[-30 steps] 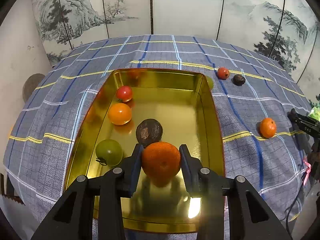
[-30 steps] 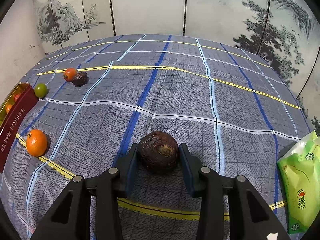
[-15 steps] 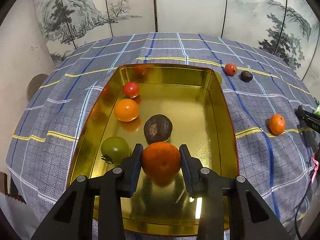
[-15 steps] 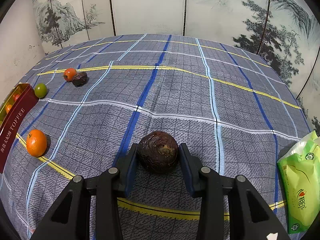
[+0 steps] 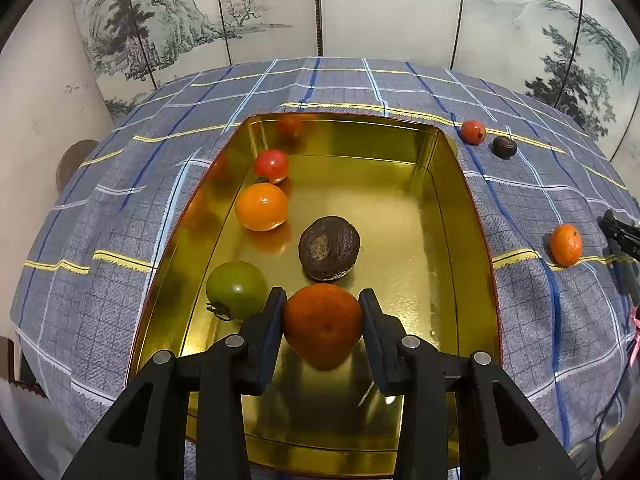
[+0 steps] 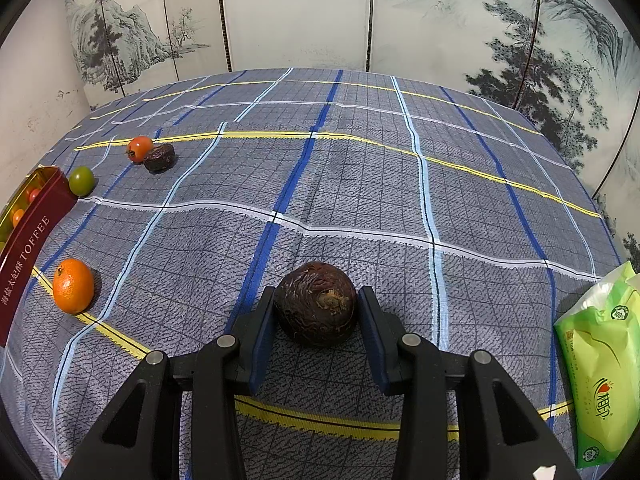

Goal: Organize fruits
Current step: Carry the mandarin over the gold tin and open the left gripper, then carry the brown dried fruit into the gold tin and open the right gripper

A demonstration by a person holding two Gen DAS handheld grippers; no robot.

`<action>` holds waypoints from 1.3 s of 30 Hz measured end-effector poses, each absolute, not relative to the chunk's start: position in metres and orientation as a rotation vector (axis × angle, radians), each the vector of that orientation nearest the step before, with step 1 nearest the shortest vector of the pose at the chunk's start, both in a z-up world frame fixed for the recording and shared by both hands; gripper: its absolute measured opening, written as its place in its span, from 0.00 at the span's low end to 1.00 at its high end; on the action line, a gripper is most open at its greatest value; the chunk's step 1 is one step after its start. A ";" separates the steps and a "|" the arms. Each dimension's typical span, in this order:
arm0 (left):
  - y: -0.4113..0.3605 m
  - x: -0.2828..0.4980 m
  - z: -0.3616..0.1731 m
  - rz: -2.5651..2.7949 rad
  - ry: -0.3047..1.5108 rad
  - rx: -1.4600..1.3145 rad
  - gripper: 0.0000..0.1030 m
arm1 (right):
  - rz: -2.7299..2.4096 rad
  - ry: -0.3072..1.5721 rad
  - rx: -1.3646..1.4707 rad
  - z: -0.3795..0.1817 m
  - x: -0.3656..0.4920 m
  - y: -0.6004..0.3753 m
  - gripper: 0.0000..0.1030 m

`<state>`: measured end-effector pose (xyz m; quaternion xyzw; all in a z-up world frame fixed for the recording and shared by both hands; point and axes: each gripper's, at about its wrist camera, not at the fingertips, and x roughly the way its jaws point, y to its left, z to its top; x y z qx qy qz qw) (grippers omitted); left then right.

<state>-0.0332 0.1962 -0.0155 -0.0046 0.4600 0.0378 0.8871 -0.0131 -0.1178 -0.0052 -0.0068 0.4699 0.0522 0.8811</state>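
Observation:
My left gripper (image 5: pixel 322 328) is shut on a dark orange mandarin (image 5: pixel 322 326), held over the near half of the gold tin tray (image 5: pixel 456 216). Inside the tray lie a green tomato (image 5: pixel 236 290), a brown passion fruit (image 5: pixel 329 248), a lighter orange (image 5: pixel 261 206) and a red tomato (image 5: pixel 271 165). My right gripper (image 6: pixel 316 312) is shut on a wrinkled dark passion fruit (image 6: pixel 316 308) just above the checked cloth. Loose on the cloth are an orange (image 6: pixel 73 286), a green tomato (image 6: pixel 81 180), a red tomato (image 6: pixel 139 148) and a small dark fruit (image 6: pixel 159 157).
The tray's red side wall (image 6: pixel 28 248), lettered TOFFEE, stands at the left edge of the right wrist view. A green wipes packet (image 6: pixel 600 364) lies at the cloth's right edge. Painted screen panels (image 5: pixel 320 8) close off the back. The other gripper's black tip (image 5: pixel 620 236) shows at far right.
The left gripper with its mandarin has shifted slightly over the tray, so the fruits inside sit a little lower and nearer in view. The right gripper and its passion fruit have not moved.

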 end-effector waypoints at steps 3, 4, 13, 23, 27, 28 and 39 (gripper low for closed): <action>0.197 -0.033 -0.016 0.088 0.955 -0.001 0.38 | 0.109 0.979 -0.014 -0.005 -0.013 -0.118 0.36; 0.197 -0.033 -0.016 0.087 0.954 -0.002 0.38 | 0.108 0.979 -0.015 -0.005 -0.013 -0.118 0.36; 0.199 -0.033 -0.016 0.094 0.949 -0.007 0.41 | 0.108 0.979 -0.014 -0.005 -0.013 -0.118 0.36; 0.210 -0.042 0.001 0.121 0.846 -0.012 0.65 | 0.108 0.979 -0.014 -0.005 -0.013 -0.117 0.36; 0.215 -0.046 0.006 0.142 0.816 -0.016 0.65 | 0.108 0.979 -0.015 -0.005 -0.013 -0.117 0.36; 0.217 -0.047 0.006 0.144 0.816 -0.018 0.65 | 0.108 0.979 -0.015 -0.005 -0.013 -0.117 0.36; 0.212 -0.055 0.011 0.141 0.811 0.016 0.65 | 0.099 0.976 -0.025 -0.005 -0.013 -0.117 0.35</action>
